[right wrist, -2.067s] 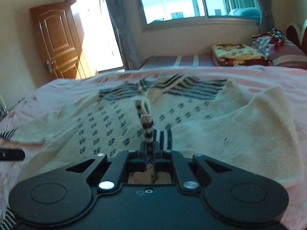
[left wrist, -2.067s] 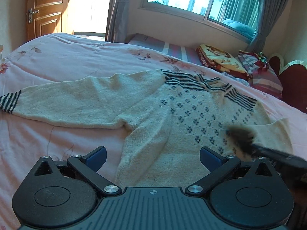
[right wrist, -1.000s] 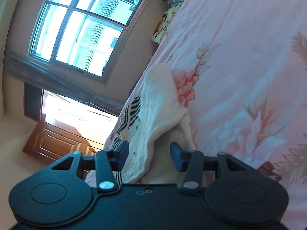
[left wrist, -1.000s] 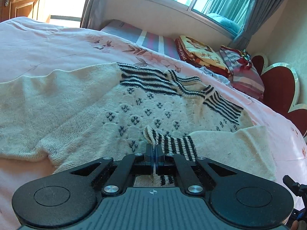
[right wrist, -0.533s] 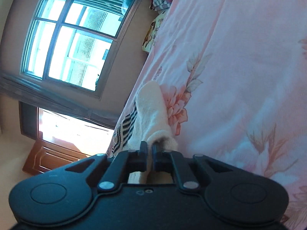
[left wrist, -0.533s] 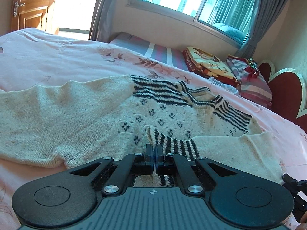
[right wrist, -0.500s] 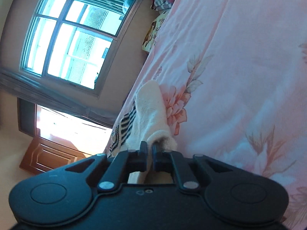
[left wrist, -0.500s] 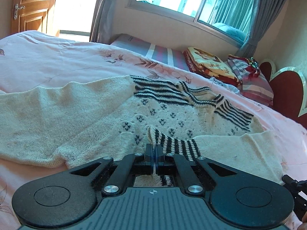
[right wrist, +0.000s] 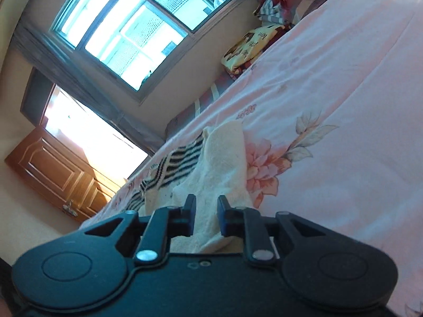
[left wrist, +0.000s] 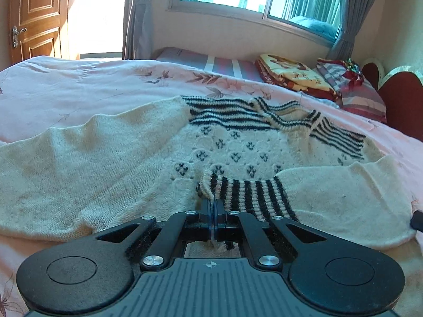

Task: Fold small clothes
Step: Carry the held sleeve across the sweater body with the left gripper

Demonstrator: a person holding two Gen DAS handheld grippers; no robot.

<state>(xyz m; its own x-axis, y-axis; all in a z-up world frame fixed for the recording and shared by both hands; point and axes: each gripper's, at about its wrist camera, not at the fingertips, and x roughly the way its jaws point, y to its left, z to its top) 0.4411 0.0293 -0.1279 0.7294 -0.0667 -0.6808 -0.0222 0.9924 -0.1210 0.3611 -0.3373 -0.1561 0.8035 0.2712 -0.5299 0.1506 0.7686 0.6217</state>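
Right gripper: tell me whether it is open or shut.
Open. The right gripper has a clear gap between its fingers, with the cream knitted sweater lying between them.

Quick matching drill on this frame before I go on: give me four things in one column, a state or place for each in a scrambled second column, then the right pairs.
Column 1:
1. left gripper
2. right gripper
3. striped cuff
4. folded blankets

Column 2:
A. jaws apart around cream knit
B. stacked at the far side of the bed, under the window
C. laid across the sweater front
D. jaws shut on the cuff's edge

Pairs: 1-D, 2-A, 3-C, 4-B
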